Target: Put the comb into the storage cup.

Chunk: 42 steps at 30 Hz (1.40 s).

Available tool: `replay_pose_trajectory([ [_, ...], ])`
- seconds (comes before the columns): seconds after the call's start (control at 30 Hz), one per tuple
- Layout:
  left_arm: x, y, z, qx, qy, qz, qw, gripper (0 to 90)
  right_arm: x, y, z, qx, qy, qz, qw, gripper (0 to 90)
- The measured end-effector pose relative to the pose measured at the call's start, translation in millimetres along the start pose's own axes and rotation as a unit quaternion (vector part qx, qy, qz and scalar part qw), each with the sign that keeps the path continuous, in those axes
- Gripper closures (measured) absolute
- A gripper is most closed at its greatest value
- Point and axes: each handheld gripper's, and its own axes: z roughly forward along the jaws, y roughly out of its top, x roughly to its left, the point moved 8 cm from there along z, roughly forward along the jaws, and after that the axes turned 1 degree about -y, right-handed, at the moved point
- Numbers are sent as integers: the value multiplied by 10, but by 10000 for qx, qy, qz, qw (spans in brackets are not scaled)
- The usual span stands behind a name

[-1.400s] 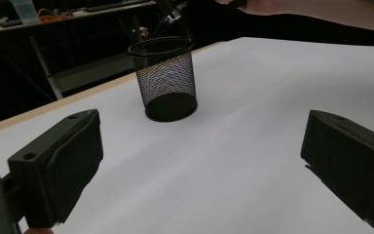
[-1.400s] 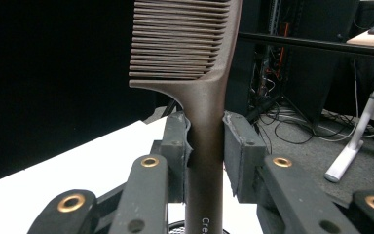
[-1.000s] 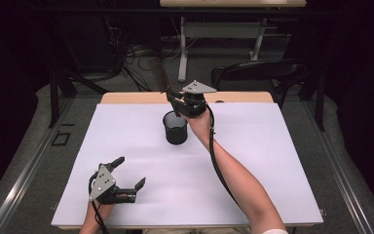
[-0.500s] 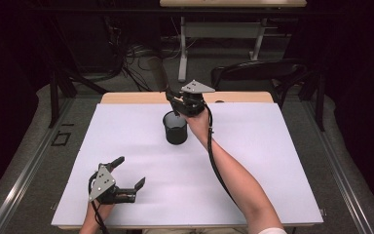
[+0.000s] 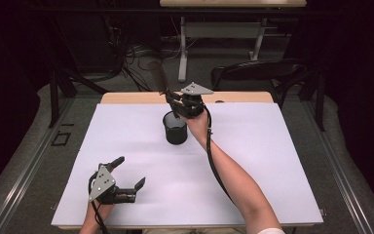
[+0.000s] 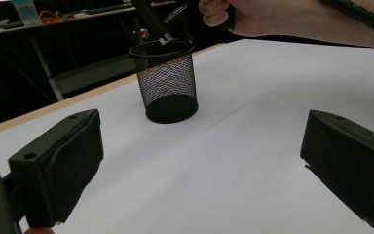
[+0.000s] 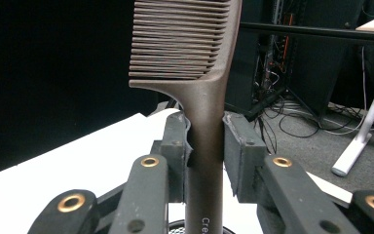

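A brown comb (image 7: 205, 117) stands nearly upright, teeth at the top, with my right gripper (image 7: 204, 151) shut on its handle. In the high view that right gripper (image 5: 174, 103) hovers just behind and above a black mesh cup (image 5: 176, 128) at the table's far middle, and the comb (image 5: 157, 75) leans up and to the left. The left gripper view has the comb's lower end (image 6: 152, 19) at the mesh cup's (image 6: 168, 83) rim. My left gripper (image 5: 130, 171) rests at the near left, open and with nothing in it; its jaws (image 6: 199, 161) point toward the cup.
A white sheet (image 5: 272, 161) covers the wooden table (image 5: 126, 98). A dark chair (image 5: 258, 73) stands behind the far edge, with cables (image 5: 131, 53) and a desk's legs (image 5: 182, 53) on the floor beyond. The person's right forearm (image 5: 233, 180) crosses the sheet's middle.
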Motion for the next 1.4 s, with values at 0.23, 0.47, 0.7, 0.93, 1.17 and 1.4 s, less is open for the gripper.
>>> replay_pose_trajectory([
  [0.23,0,0,0,2,-1,3,10000,21,-3,-44,11,44,-5,13,10000,726],
  [0.47,-2,0,1,-1,0,0,10000,21,0,-122,31,119,20,7,9999,726],
  [0.7,0,0,-1,-5,1,-5,10000,21,21,-176,39,165,41,32,9998,726],
  [0.93,2,-1,-2,0,5,2,10000,21,6,-234,41,208,34,49,9998,726],
  [1.17,0,-1,2,-2,3,-8,10000,21,2,-279,44,249,45,62,9997,726],
  [1.4,3,0,0,-4,6,2,10000,21,4,-326,49,318,50,66,9995,726],
])
